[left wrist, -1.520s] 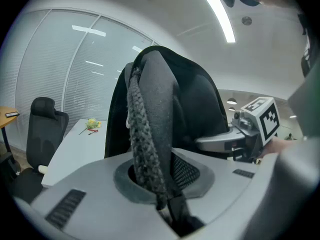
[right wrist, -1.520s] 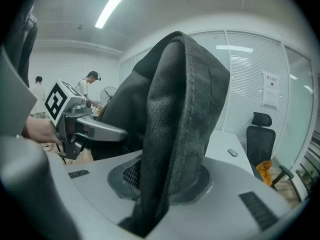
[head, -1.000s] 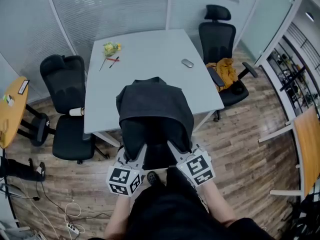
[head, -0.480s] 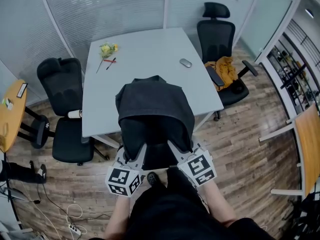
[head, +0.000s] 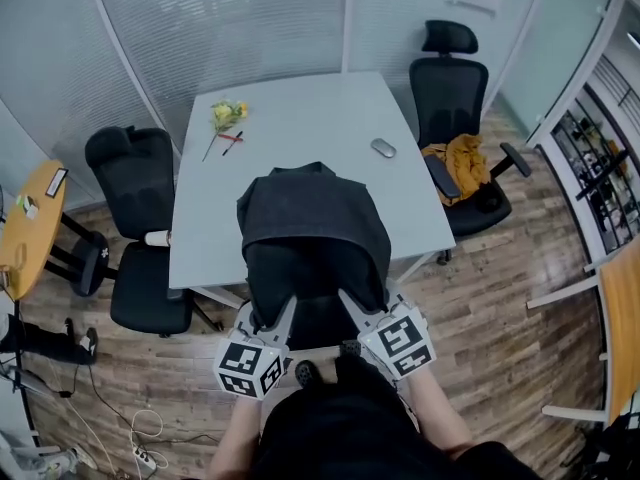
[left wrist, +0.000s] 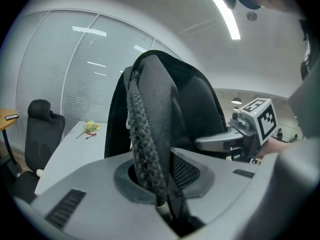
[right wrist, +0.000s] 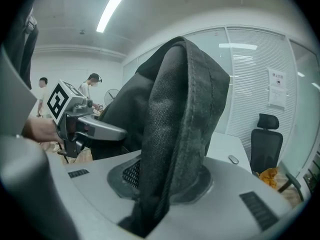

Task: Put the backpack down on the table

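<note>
Grey tabletop (head: 300, 128): pale, bare across most of its middle.
Backpack (head: 312, 223): dark, held upright at the tabletop's near edge, its top overlapping that edge in the head view; contact with the tabletop cannot be told.
Black chair (head: 140, 228): at the tabletop's left side.
Second chair (head: 450, 98): at the right side.
Left gripper (left wrist: 162, 206): pinching the backpack's braided strap.
Right gripper (right wrist: 145, 216): clamped on a flat woven strap.
Mouse (head: 383, 148): on the tabletop, beyond the backpack, right.
Flower (head: 226, 114): yellow, far left.
</note>
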Available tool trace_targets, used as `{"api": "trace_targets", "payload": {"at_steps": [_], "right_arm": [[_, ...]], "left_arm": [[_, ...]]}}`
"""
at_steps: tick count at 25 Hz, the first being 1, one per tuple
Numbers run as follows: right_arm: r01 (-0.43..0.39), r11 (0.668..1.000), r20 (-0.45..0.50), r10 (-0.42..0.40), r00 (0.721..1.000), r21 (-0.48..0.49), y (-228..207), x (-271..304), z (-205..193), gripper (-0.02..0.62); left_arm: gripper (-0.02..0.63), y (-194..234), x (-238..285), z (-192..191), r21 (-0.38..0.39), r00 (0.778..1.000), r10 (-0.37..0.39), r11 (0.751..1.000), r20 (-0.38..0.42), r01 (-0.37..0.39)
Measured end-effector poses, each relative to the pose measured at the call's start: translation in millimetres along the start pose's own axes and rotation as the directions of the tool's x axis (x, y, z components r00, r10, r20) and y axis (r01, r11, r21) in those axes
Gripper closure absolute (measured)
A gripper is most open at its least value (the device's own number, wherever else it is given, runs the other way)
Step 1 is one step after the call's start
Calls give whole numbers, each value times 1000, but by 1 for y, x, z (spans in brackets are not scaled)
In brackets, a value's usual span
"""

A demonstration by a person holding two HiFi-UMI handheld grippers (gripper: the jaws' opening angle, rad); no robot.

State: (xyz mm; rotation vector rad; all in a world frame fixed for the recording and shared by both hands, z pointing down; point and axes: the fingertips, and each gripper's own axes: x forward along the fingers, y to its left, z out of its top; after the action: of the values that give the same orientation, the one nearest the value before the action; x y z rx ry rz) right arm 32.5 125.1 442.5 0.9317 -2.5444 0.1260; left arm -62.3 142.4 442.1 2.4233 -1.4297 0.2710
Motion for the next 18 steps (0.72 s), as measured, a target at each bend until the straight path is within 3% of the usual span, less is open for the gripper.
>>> {"api": "trace_targets", "payload": {"at_steps": [18], "right_arm": [[-73, 997, 34, 73, 997, -12, -92, 10, 3, 495]], "left_arm": [[540, -15, 80, 30, 4, 997, 81, 997, 9, -81]]}}
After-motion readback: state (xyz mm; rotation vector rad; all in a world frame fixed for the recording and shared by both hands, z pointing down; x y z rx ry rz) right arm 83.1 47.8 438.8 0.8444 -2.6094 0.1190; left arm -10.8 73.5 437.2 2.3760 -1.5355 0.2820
